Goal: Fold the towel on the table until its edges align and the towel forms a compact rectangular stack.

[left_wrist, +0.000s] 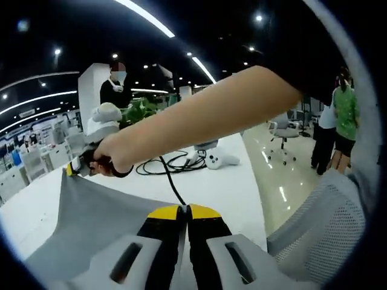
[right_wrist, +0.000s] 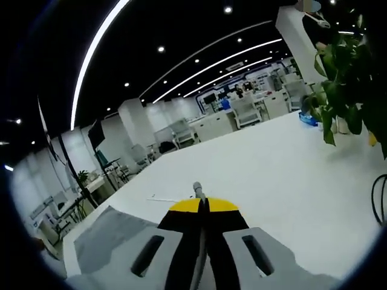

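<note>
A large open-plan office had a dark ceiling (right_wrist: 181, 36) crossed by long light strips (right_wrist: 97, 48) and small round spotlights. White desks and chairs (right_wrist: 248, 112) stood in rows beyond the white surface (right_wrist: 284, 163). A leafy green plant (right_wrist: 341, 66) stood near one edge. The glossy pale floor (left_wrist: 281, 181) held a swivel chair (left_wrist: 283, 136), with people standing nearby.
</note>
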Demonstrator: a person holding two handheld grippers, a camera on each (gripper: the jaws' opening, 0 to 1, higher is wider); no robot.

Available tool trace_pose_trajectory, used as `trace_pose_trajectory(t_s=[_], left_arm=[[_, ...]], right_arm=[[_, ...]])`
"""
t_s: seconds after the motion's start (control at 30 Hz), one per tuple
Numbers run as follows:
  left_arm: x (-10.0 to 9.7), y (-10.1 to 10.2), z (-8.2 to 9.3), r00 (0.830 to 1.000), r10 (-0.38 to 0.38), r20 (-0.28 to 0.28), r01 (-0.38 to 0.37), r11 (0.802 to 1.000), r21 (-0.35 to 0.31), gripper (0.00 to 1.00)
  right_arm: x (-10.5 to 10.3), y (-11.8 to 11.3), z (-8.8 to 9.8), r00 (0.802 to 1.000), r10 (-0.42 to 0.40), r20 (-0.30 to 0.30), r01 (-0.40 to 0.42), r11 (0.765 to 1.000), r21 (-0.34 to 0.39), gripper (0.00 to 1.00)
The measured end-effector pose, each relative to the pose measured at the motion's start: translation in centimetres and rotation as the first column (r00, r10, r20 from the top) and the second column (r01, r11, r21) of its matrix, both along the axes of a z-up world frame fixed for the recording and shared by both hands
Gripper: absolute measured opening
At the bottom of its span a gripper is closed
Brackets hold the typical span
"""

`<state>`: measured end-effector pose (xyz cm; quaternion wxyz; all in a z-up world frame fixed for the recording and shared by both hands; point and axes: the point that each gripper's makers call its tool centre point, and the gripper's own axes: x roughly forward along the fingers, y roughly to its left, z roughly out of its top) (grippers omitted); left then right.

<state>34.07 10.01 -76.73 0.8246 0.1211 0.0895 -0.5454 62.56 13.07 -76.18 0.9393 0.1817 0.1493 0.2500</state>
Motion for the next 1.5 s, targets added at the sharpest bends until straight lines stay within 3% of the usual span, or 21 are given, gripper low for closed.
trace_pose_trajectory(t_s=[0.3, 0.33, 0.5, 0.83, 0.93, 1.03, 1.5], left_arm=[[-0.2, 2.2, 2.2, 1.0, 0.022, 0.002, -0.022, 1.0, -0.021, 0.04], [-0.2, 2.6, 2.3, 1.0, 0.031, 0.0, -0.031, 0.999, -0.018, 0.04], [-0.1, 4.7, 3.5, 0.996, 0.094, -0.002, -0.094, 0.995, -0.028, 0.04], [-0.1, 8.6, 6.7, 0.989, 0.134, 0.054, -0.131, 0.99, -0.055, 0.04], [-0.5, 9.4, 7.0, 0.989, 0.127, 0.08, -0.125, 0.992, -0.031, 0.04], [-0.8, 10.4, 7.3, 0.985, 0.14, 0.098, -0.139, 0.99, -0.022, 0.04], [-0.4, 17.8, 9.5, 0.955, 0.276, 0.105, -0.268, 0.96, -0.086, 0.04]], right_arm=[[-0.1, 2.3, 2.4, 1.0, 0.01, 0.017, -0.01, 1.0, 0.025, 0.0], [-0.1, 2.5, 2.5, 1.0, 0.013, 0.028, -0.012, 1.0, -0.005, 0.0], [-0.3, 3.5, 3.3, 1.0, 0.013, 0.02, -0.014, 1.0, 0.017, 0.0], [1.2, 6.0, 5.5, 0.998, 0.033, 0.049, -0.033, 0.999, 0.008, 0.0], [1.4, 7.2, 6.9, 0.996, 0.051, 0.076, -0.054, 0.997, 0.046, 0.0], [1.3, 8.1, 7.5, 0.991, 0.078, 0.109, -0.077, 0.997, -0.016, 0.0], [-0.5, 12.8, 10.0, 0.982, 0.135, 0.129, -0.132, 0.991, -0.032, 0.0]])
